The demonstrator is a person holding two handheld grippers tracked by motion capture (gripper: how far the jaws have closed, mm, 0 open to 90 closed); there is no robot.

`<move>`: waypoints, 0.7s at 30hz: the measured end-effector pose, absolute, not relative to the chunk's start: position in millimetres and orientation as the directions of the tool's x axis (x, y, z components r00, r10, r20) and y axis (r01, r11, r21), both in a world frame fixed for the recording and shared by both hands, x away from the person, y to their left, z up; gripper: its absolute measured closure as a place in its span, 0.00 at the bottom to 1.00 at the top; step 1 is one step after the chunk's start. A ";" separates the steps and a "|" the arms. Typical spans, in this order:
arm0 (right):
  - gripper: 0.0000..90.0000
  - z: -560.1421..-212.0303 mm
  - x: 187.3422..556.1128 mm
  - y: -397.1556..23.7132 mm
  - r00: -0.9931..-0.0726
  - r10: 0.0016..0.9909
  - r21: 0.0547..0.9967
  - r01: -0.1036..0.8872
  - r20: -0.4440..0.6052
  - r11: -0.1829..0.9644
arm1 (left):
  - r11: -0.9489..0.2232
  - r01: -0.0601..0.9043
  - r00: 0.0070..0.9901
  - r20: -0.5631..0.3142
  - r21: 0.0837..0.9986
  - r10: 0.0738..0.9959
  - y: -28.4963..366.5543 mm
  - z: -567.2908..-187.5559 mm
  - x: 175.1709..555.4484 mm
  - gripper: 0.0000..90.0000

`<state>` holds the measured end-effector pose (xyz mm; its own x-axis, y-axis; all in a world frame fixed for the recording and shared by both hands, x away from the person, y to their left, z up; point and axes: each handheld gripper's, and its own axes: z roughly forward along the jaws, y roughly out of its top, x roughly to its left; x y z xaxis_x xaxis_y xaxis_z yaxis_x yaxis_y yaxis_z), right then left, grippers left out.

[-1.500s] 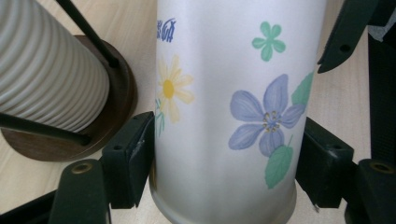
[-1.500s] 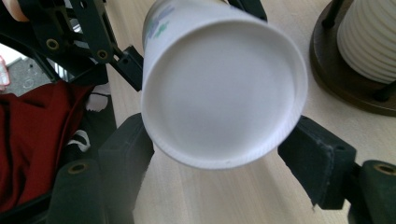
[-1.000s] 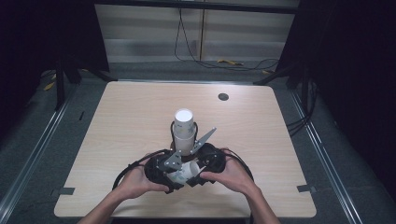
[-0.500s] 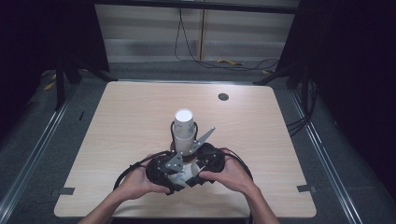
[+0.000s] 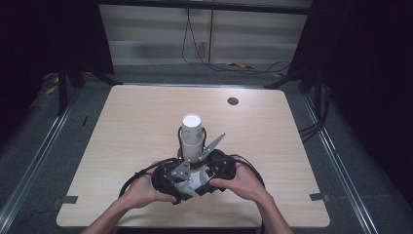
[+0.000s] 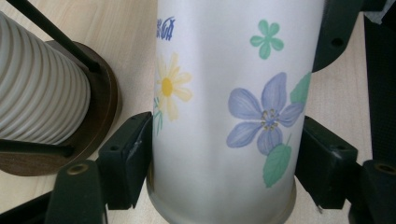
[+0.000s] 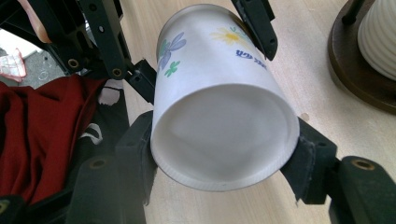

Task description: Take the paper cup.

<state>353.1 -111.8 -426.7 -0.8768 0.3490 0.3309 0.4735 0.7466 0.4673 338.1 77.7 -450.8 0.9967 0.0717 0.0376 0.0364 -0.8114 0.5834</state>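
Observation:
A white paper cup (image 5: 194,182) printed with flowers lies on its side near the table's front edge, held from both ends. My left gripper (image 6: 229,163) is shut on the cup's body (image 6: 224,93), pads pressing both sides. My right gripper (image 7: 224,156) has just been closing and now grips the cup (image 7: 224,130) at its open rim, which is squeezed slightly oval. In the high view both hands hold the left gripper (image 5: 185,187) and right gripper (image 5: 203,179) close together. Just behind them stands a stack of ribbed white cups (image 5: 191,134) in a wire holder on a round wooden base (image 6: 100,121).
The cup stack (image 7: 378,32) and its base (image 7: 355,79) sit close beside the held cup. A small dark round grommet (image 5: 233,101) lies at the table's far right. Black cables loop around both hands. Red cloth (image 7: 42,140) shows below the table edge.

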 end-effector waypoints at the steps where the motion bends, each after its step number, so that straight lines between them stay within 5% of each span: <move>1: 0.40 -426.4 352.9 -112.0 -0.878 0.348 0.469 0.471 0.328 0.747 | -0.809 0.028 0.997 0.046 0.587 0.068 78.1 -450.5 337.8 0.28; 21: 0.41 -418.1 352.1 -121.6 -0.886 0.360 0.523 0.464 0.292 0.715 | -0.714 0.081 0.990 0.029 0.695 0.140 90.3 -444.5 346.8 0.17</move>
<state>352.1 -121.6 -418.1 -0.8858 0.3603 0.2924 0.4636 0.7153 0.5229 346.8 90.3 -444.5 0.9898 0.1397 0.0288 0.0806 -0.7144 0.6951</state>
